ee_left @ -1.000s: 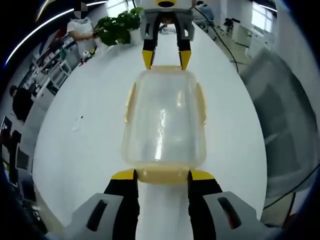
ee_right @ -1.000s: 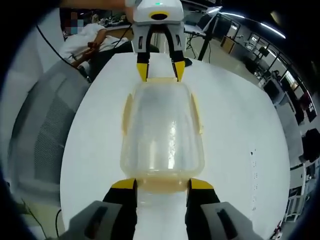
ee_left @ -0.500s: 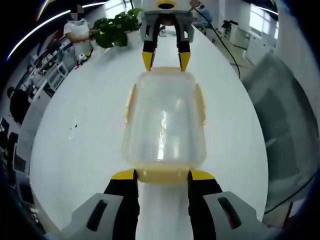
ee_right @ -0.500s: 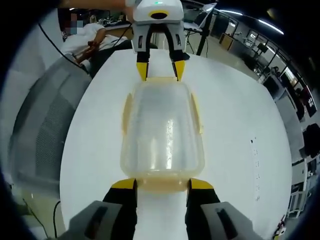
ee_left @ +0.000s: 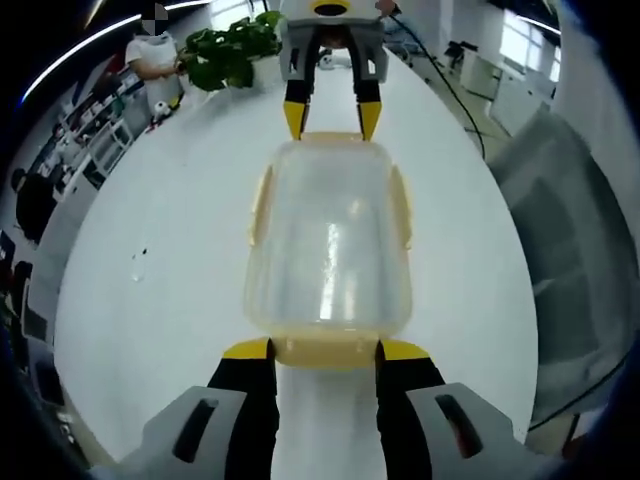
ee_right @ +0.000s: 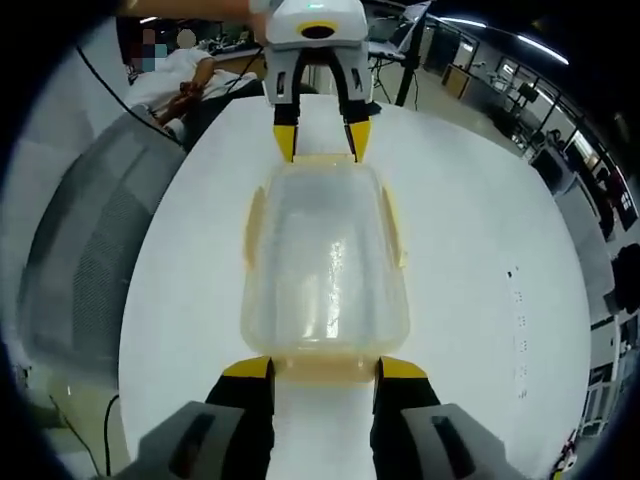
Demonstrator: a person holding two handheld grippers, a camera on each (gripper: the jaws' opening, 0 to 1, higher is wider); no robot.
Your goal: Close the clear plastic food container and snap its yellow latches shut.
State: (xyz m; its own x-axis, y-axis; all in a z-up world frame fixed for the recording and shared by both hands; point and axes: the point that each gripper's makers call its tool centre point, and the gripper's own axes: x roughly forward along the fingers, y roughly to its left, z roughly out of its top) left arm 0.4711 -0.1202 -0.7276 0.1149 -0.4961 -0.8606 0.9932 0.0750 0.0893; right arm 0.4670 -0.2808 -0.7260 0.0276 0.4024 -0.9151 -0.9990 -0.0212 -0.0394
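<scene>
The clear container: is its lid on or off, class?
On. The lid covers the clear container, its rim meeting the base all round. Whether the yellow latches are snapped cannot be told.

container (ee_left: 328,240): clear glossy plastic | latches (ee_left: 262,200): yellow plastic | table (ee_left: 180,240): smooth white

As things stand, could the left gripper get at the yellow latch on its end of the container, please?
Probably yes: the left gripper already has its open jaws either side of the near end latch of the container, with nothing between. The right gripper sits at the far end, out of the way.
</scene>
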